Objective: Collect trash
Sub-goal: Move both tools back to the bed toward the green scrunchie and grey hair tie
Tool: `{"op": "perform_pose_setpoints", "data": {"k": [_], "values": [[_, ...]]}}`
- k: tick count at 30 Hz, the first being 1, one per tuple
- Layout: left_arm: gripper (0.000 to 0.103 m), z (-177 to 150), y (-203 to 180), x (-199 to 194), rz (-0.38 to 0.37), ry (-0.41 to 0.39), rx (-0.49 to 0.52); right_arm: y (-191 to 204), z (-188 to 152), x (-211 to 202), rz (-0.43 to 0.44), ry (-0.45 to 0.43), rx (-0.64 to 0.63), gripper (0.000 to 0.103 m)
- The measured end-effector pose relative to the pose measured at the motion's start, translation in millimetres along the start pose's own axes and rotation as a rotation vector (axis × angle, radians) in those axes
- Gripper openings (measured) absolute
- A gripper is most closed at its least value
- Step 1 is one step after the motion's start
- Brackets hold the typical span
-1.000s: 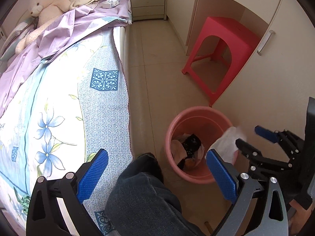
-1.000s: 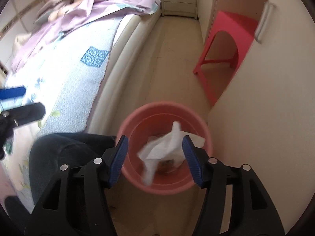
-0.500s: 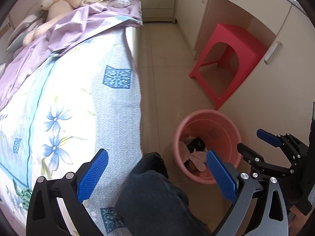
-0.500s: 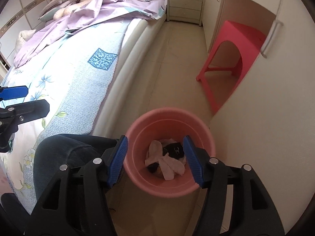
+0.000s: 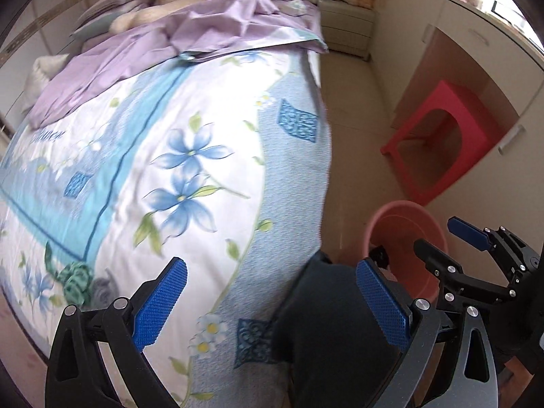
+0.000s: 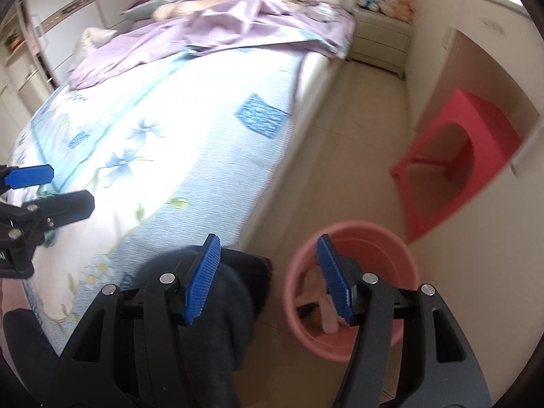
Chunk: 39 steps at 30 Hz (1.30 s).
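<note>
daylit, bright | motion blur | fisheye edges warped, dark corners

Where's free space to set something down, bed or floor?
Free: the floral sheet between the purple quilt and the knee; bare floor between bed edge and red stool. Crowded: around the pink bucket, hemmed by knee, stool and cabinet.
</note>
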State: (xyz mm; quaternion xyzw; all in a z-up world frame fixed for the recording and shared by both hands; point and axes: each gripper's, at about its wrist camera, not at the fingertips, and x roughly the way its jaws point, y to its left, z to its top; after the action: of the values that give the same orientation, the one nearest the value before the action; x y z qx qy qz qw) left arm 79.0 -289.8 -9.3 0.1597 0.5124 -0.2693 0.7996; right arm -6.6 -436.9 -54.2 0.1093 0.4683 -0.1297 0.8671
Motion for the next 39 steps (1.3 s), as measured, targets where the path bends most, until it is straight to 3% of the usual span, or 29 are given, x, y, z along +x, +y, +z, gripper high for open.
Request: {"op": "perform_pose_setpoints", "data": {"k": [17,28,39], "values": [[0.098,-72,123,-40,0.106,-0.005,-0.237,156,9,1,0.165,0.015,-0.243,0.060],[0.098,-107,186,-52,0.166,-0.009,-0.346,226,0,8,0.225,0.044,-0.360,0.060],[0.098,-114,241,-29,0.180,0.015,-0.406,277,9,33,0.262,0.074,-0.423,0.060]]}}
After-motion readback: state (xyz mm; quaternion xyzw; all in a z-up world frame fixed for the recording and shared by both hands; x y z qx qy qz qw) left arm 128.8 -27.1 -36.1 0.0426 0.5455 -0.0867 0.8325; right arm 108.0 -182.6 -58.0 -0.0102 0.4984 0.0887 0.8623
